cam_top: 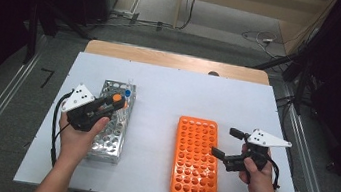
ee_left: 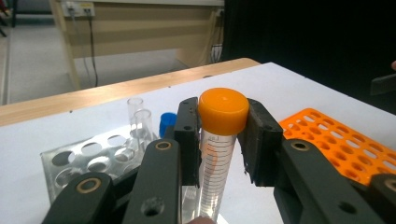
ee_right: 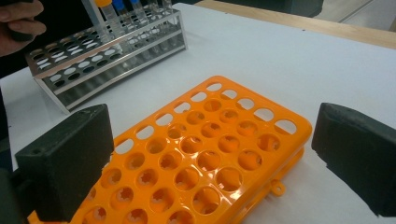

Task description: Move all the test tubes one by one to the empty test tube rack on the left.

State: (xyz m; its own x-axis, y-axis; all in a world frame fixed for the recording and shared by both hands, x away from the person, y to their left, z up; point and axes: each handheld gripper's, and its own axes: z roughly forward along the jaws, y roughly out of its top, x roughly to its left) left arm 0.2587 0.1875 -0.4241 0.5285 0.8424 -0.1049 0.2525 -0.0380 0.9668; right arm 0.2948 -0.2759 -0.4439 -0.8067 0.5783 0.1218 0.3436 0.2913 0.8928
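Note:
A clear graduated tube with an orange cap [ee_left: 223, 110] stands upright between my left gripper's pads, and the left gripper [ee_left: 223, 140] is shut on it just below the cap. From above, that left gripper [cam_top: 116, 102] hovers over the far end of the metal tube rack [cam_top: 107, 140]. The tube's lower end is hidden, so I cannot tell whether it still sits in a hole. My right gripper [cam_top: 225, 141] is open beside the orange rack [cam_top: 196, 160]. In the right gripper view its jaws [ee_right: 210, 158] stand wide apart over the orange rack's [ee_right: 210, 140] empty holes.
A blue-capped tube [ee_left: 167, 122] and two uncapped clear tubes [ee_left: 140, 119] stand in the metal rack [ee_left: 70, 161] behind the held one. The white table top [cam_top: 168, 96] ends at a wooden strip [cam_top: 173, 60] at the far side.

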